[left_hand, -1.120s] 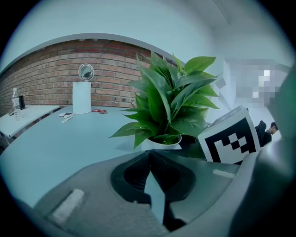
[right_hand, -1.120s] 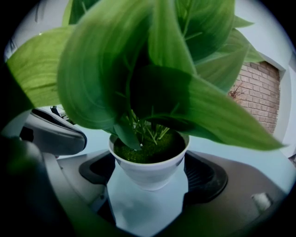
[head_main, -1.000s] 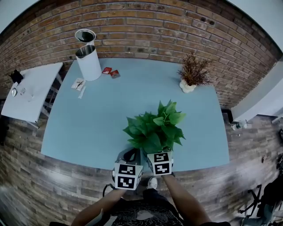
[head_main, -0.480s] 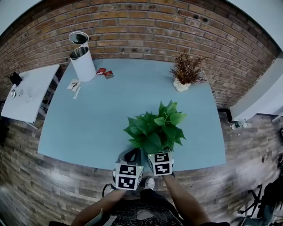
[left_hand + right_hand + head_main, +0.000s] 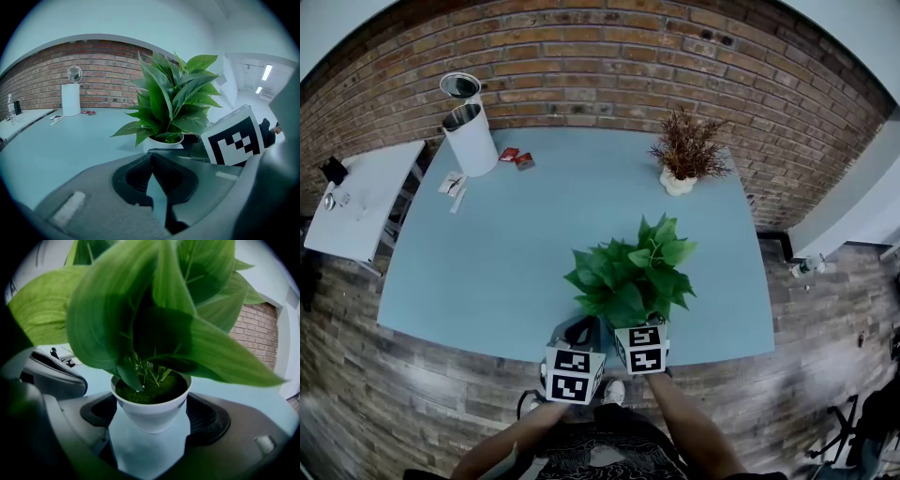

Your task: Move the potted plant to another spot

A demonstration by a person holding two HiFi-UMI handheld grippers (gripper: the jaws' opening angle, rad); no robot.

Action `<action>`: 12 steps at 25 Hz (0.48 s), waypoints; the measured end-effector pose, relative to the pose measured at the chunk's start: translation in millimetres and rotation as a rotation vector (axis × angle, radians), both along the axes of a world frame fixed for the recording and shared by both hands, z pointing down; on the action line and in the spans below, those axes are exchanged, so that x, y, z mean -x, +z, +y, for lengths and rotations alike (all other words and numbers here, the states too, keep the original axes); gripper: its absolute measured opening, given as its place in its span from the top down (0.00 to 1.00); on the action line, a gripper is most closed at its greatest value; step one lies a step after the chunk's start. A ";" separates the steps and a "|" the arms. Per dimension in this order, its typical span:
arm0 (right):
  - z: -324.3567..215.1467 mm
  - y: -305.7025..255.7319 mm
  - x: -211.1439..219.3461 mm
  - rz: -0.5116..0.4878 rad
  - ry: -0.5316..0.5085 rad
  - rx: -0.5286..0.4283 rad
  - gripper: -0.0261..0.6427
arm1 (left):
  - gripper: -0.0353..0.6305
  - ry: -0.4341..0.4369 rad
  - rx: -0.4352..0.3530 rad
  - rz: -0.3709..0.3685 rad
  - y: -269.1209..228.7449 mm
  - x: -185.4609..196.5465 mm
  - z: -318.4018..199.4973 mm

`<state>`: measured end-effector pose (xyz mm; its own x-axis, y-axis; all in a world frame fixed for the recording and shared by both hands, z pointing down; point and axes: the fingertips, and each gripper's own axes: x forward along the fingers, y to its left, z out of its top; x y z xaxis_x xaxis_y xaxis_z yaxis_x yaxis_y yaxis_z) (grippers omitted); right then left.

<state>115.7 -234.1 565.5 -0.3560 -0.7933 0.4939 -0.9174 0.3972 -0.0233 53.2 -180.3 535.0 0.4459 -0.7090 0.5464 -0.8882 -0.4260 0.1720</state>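
Note:
The potted plant (image 5: 630,279), broad green leaves in a small white pot (image 5: 151,411), is near the front edge of the light blue table (image 5: 487,262). My right gripper (image 5: 636,330) is shut on the pot, one jaw pad against each side, as the right gripper view (image 5: 151,414) shows. I cannot tell whether the pot's base touches the table. My left gripper (image 5: 581,328) hangs just left of the plant, shut with nothing in it; its jaws meet at the tips (image 5: 150,154). The left gripper view has the plant (image 5: 171,101) straight ahead.
A dried brown plant in a white pot (image 5: 682,155) stands at the back right. A white cylindrical bin (image 5: 471,136) stands at the back left, with red packets (image 5: 517,157) and papers (image 5: 453,184) beside it. A white side table (image 5: 361,197) sits left; brick wall behind.
The table and everything on it have slid left in the head view while the plant and both grippers kept their place, so the held plant has shifted right over the table.

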 end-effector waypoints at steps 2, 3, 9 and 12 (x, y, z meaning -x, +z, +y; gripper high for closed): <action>-0.7 -2.2 -12.5 -0.006 -0.003 0.004 0.27 | 0.95 -0.002 0.002 -0.003 -1.7 -13.5 -1.3; -1.3 -2.5 -18.9 -0.005 -0.003 0.002 0.27 | 0.95 -0.002 0.003 -0.004 -2.0 -19.8 -2.1; -3.7 -2.1 -45.2 0.003 0.003 -0.006 0.27 | 0.95 0.009 0.000 -0.003 -3.1 -45.0 -4.5; -4.5 -4.2 -54.0 -0.002 0.008 -0.004 0.27 | 0.95 0.016 0.003 -0.005 -3.2 -53.6 -5.9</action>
<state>169.7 -238.7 561.3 -0.3507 -0.7979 0.4903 -0.9205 0.3901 -0.0236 106.9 -186.1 531.8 0.4545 -0.7004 0.5504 -0.8822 -0.4394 0.1693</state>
